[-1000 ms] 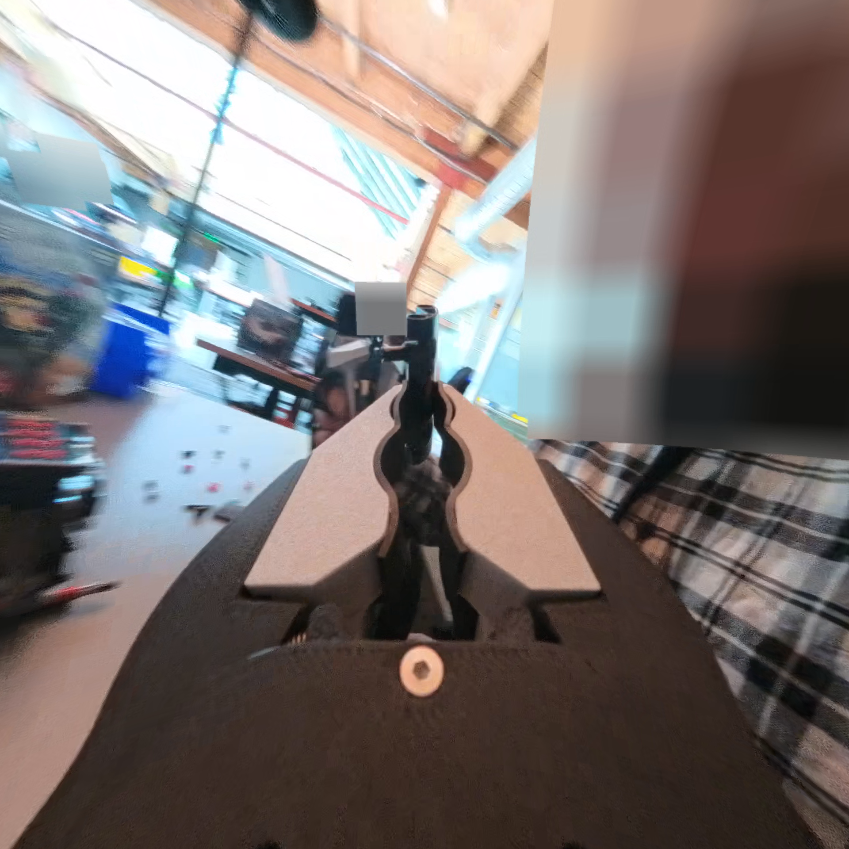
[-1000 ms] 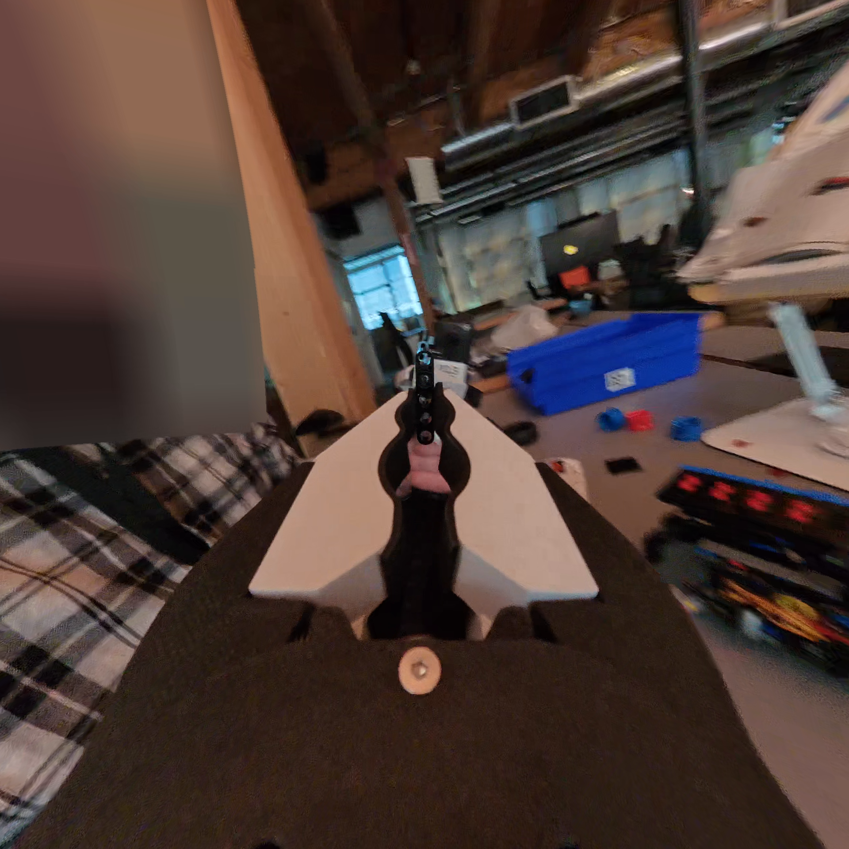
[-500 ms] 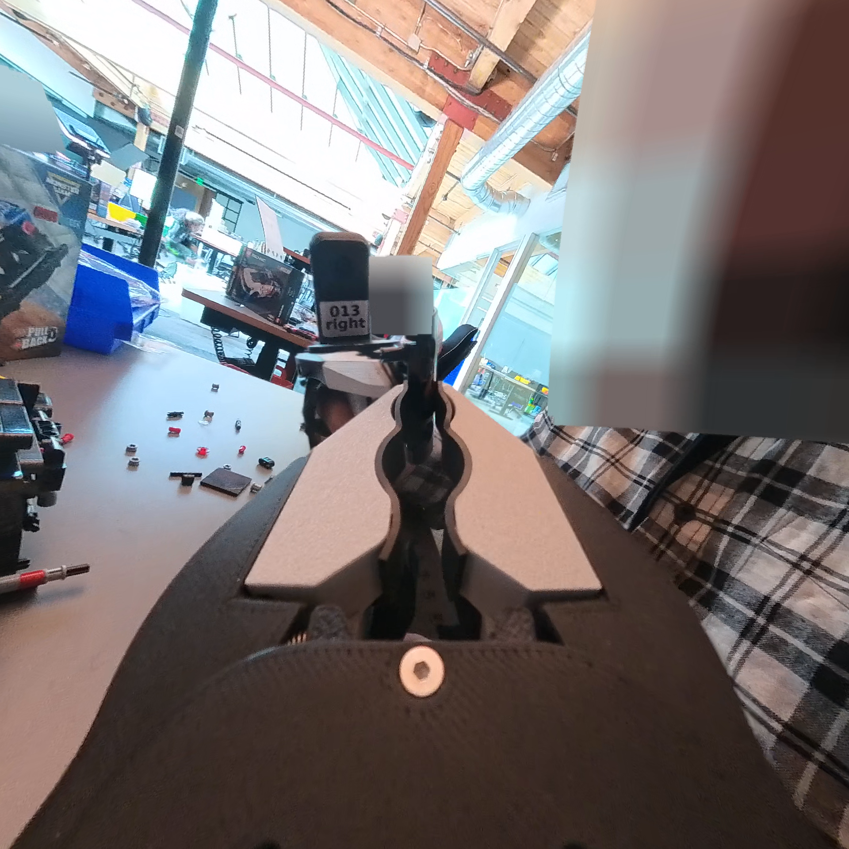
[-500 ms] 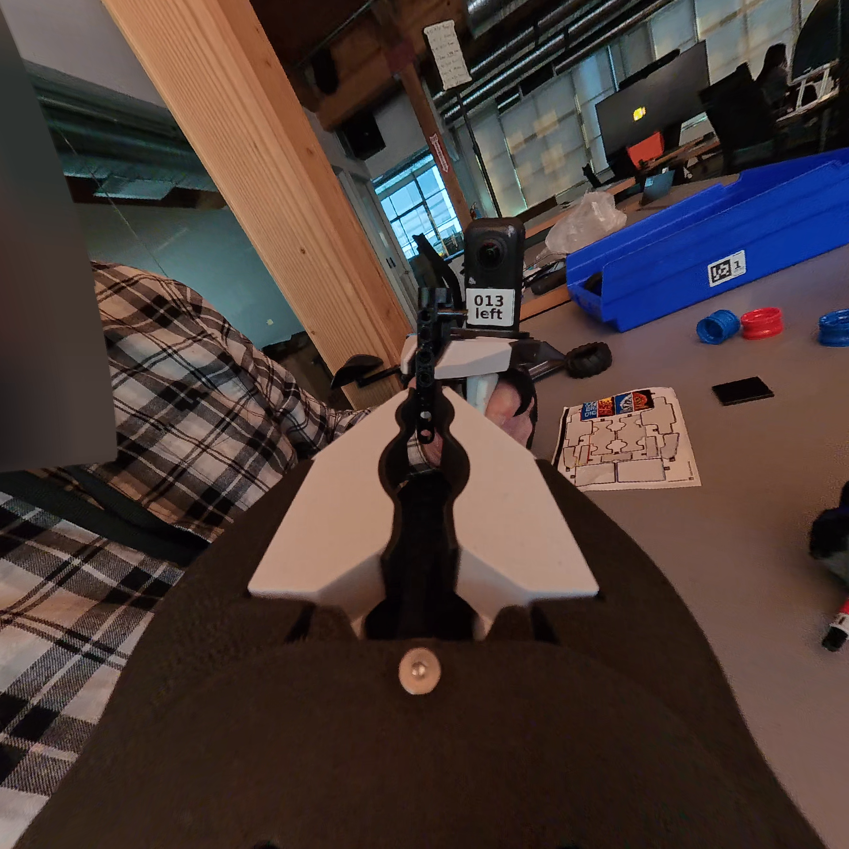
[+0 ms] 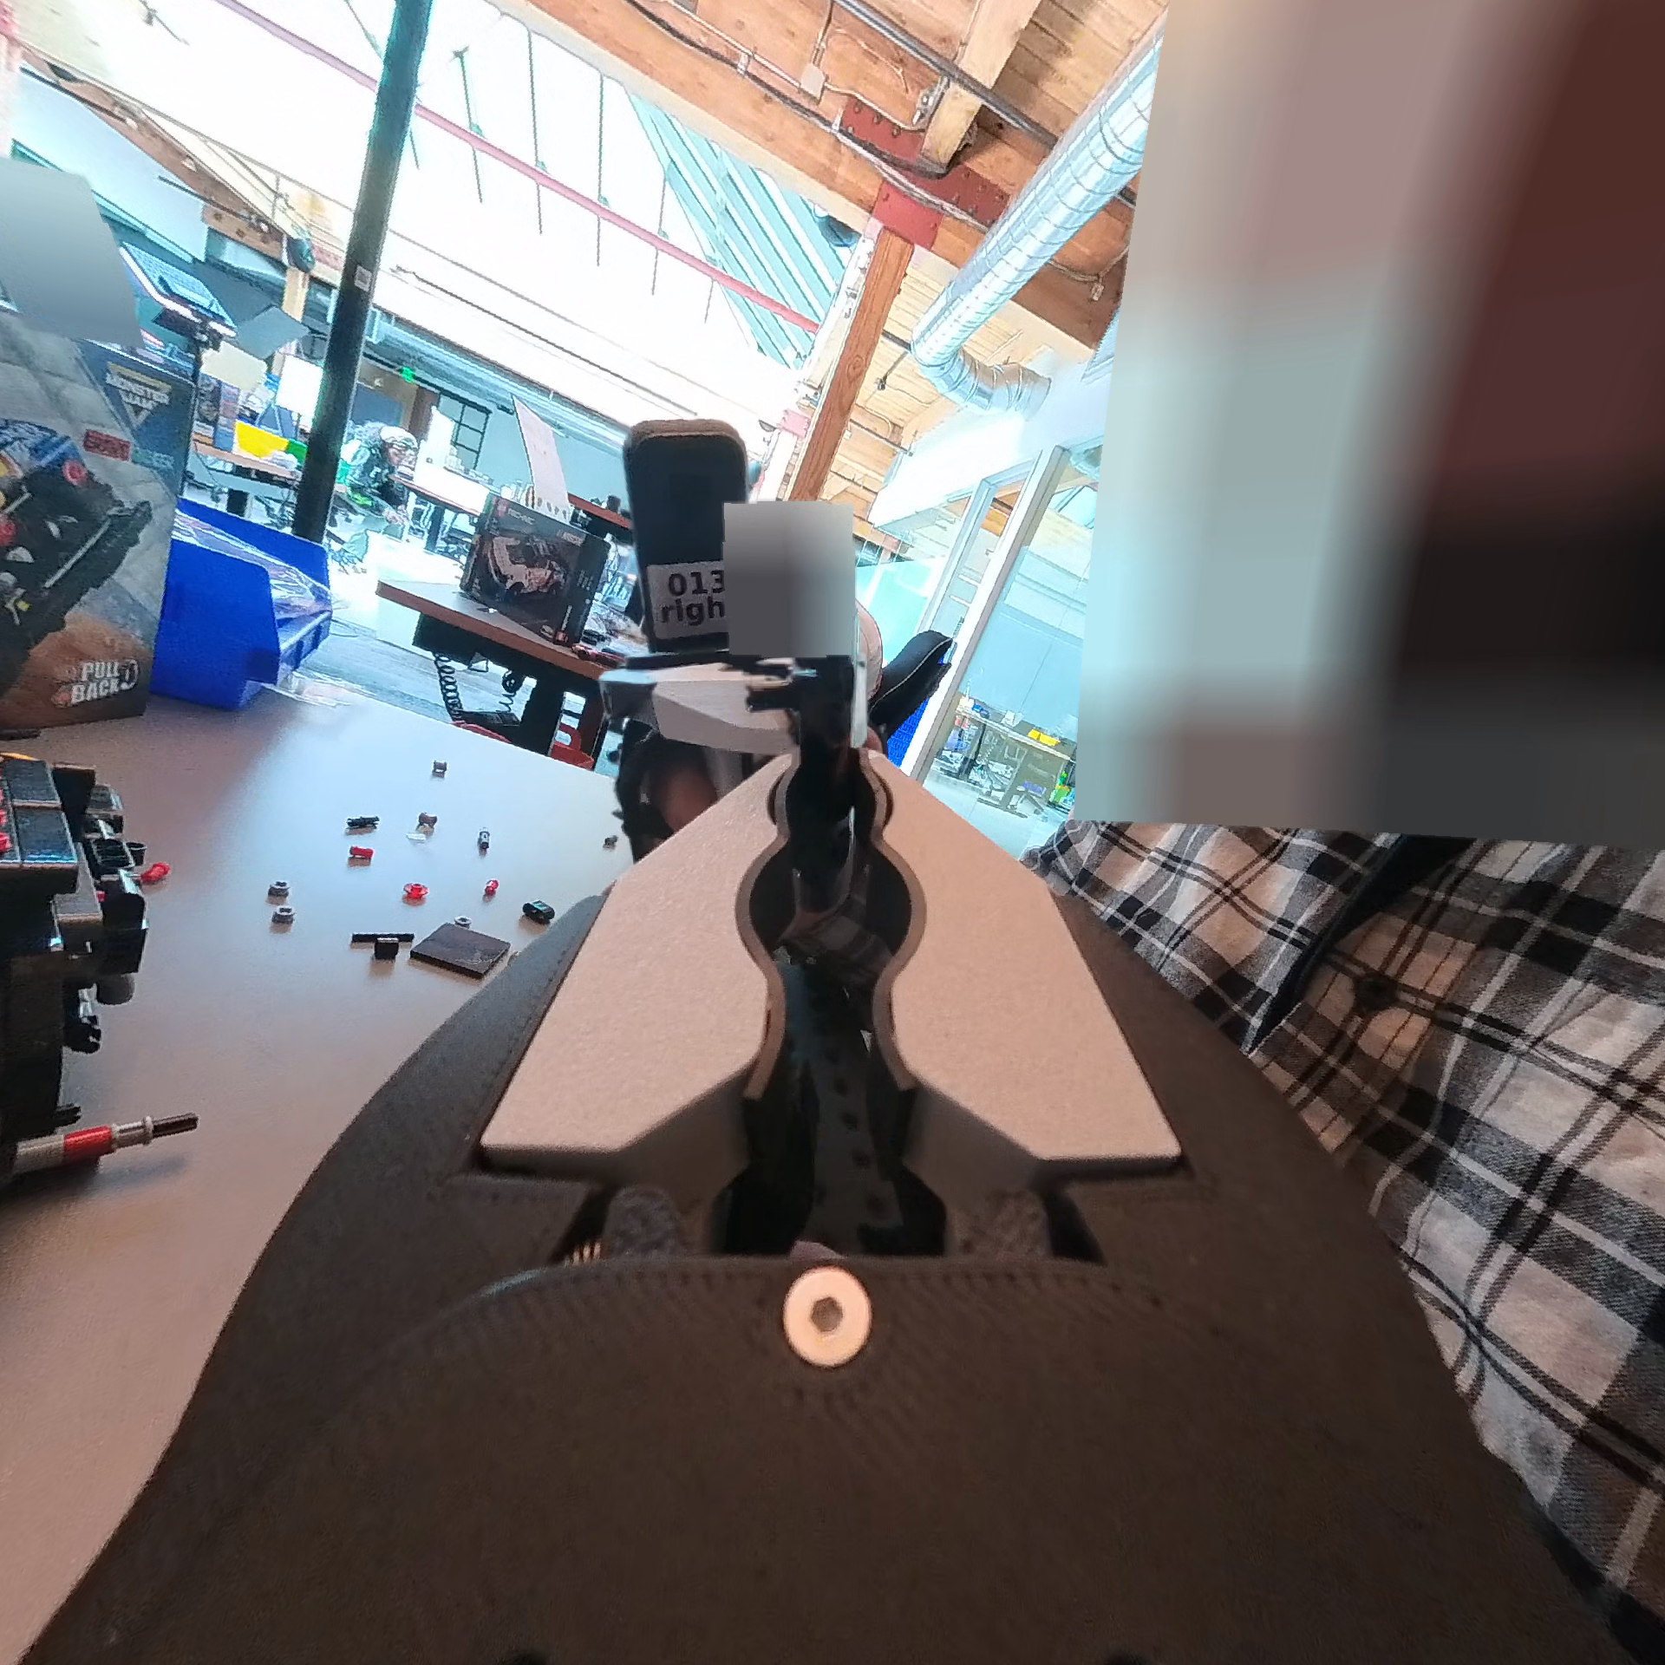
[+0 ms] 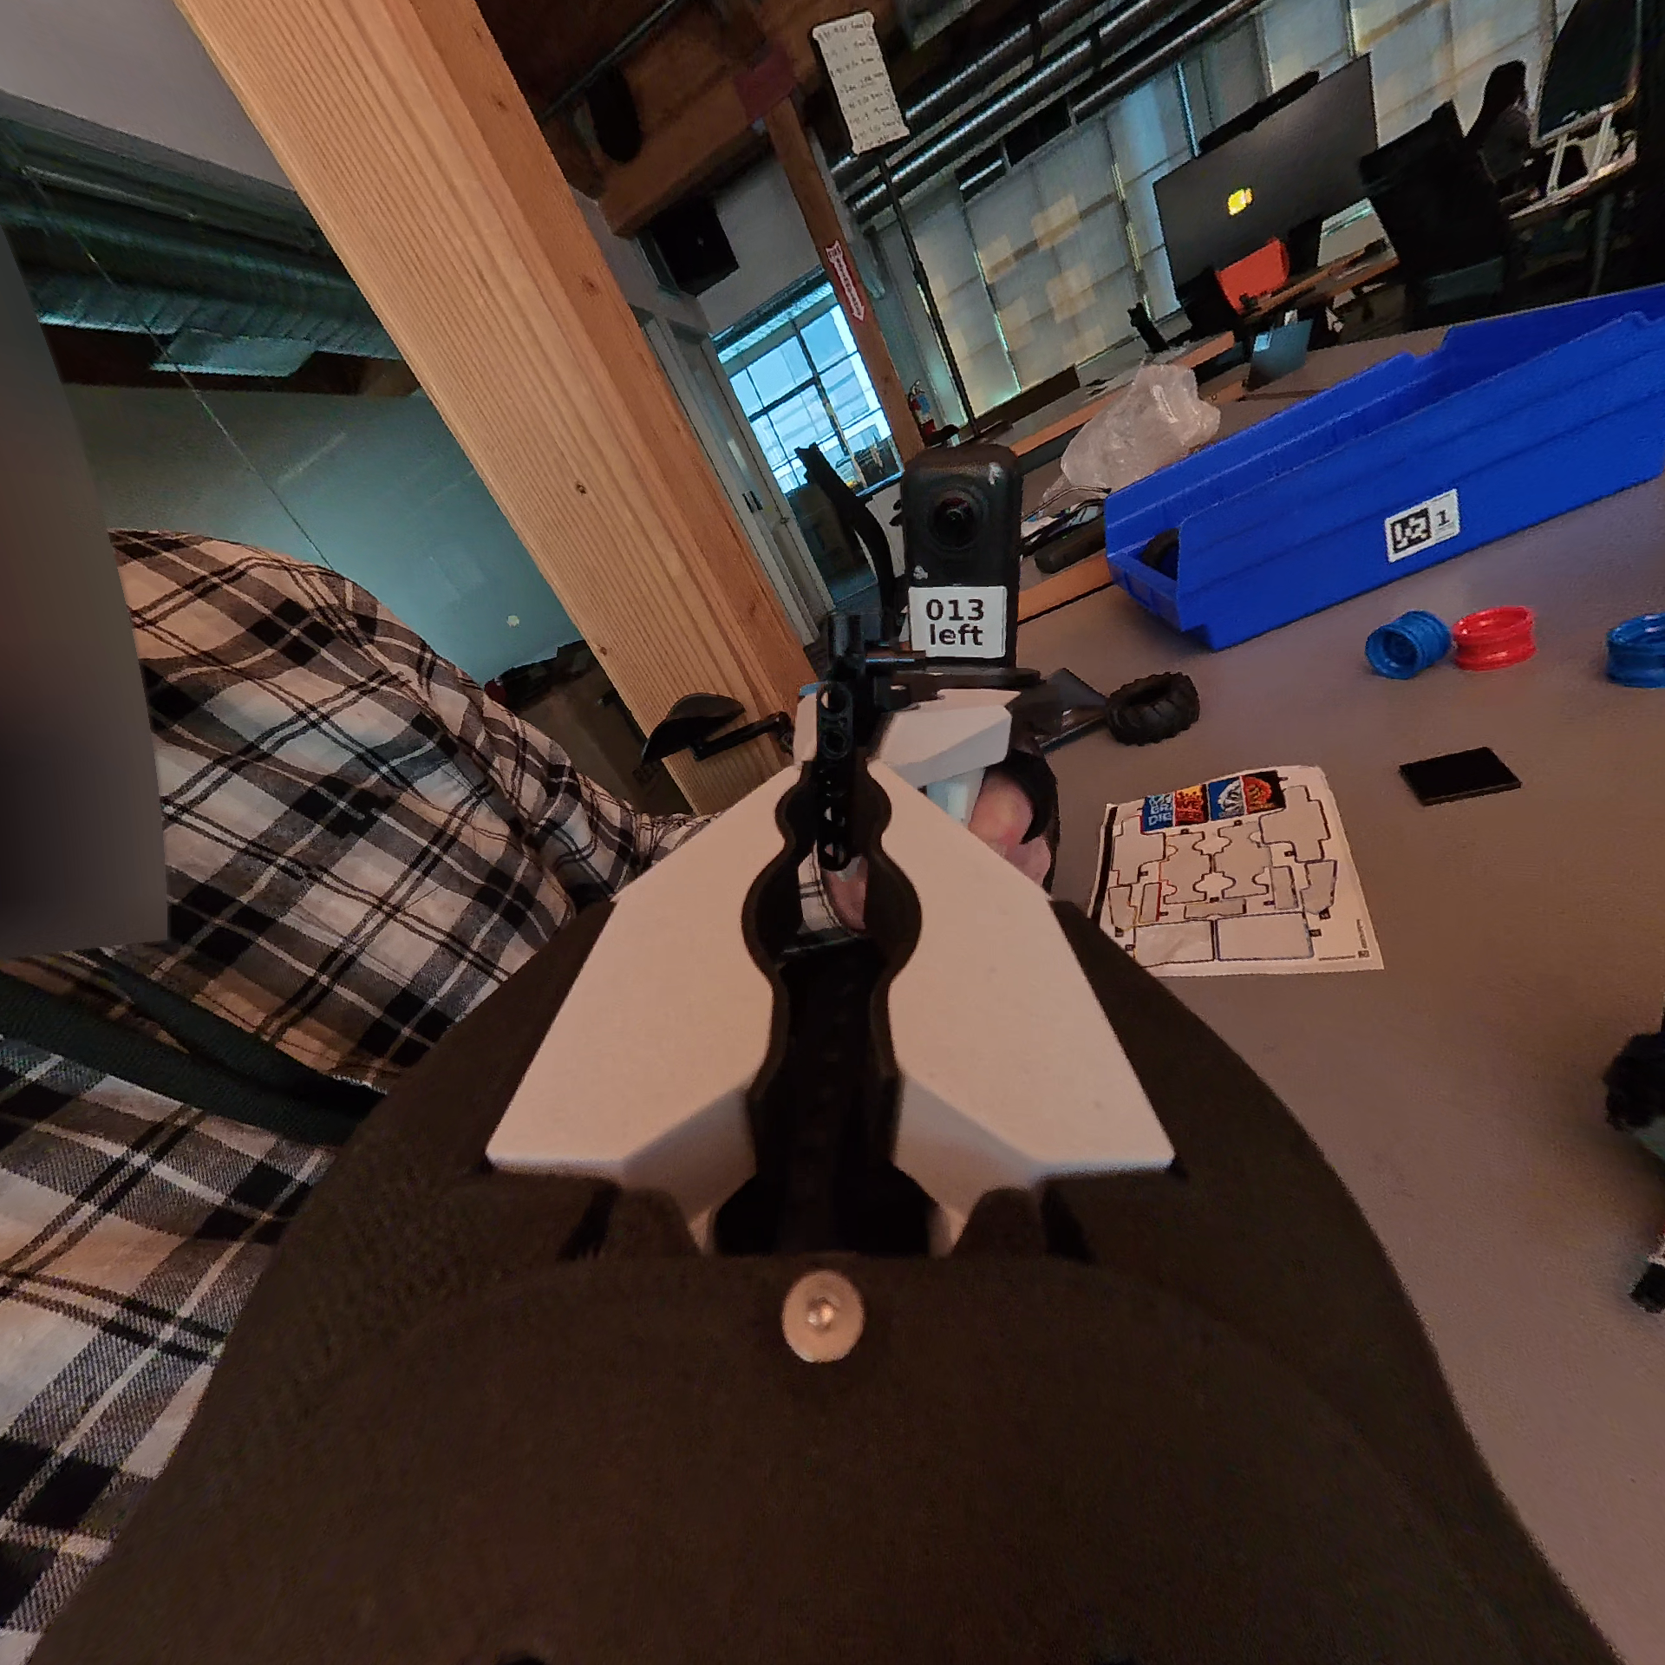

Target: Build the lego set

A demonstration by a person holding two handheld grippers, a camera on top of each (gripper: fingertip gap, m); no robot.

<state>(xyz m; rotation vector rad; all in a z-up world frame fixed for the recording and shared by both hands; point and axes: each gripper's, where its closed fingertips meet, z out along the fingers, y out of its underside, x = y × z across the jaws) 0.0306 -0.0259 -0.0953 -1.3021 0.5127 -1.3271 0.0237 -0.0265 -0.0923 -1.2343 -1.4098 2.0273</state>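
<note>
While both my grippers meet tip to tip above the grey table (image 6: 1351, 1126), much of what they hold is hidden between the white fingers. My left gripper (image 5: 824, 793) is closed on a black lego part (image 5: 822, 757) whose shape I cannot make out from its own camera; only a dark sliver rises past the fingertips. My right gripper (image 6: 836, 793) is clamped on a thin black studded lego beam with round holes (image 6: 836, 730), standing upright and touching the other gripper's white fingers; whether the two pieces are already joined I cannot tell.

A partly built black lego vehicle (image 5: 54, 919) is cut off at the left edge of the left wrist view, and its dark bulk barely enters the right wrist view at the far edge. A long blue plastic bin (image 6: 1405, 486) sits at the back of the table with a dark tyre-like piece visible at its near end; the rest of its inside is out of sight. Just in front of it lie blue and red plastic wheel rims (image 6: 1478, 638), a black rubber tyre (image 6: 1153, 707), a flat black tile (image 6: 1460, 775) and a printed sticker sheet (image 6: 1234, 874). Small loose red and black lego pieces (image 5: 414, 874) dot the table beside the vehicle.
</note>
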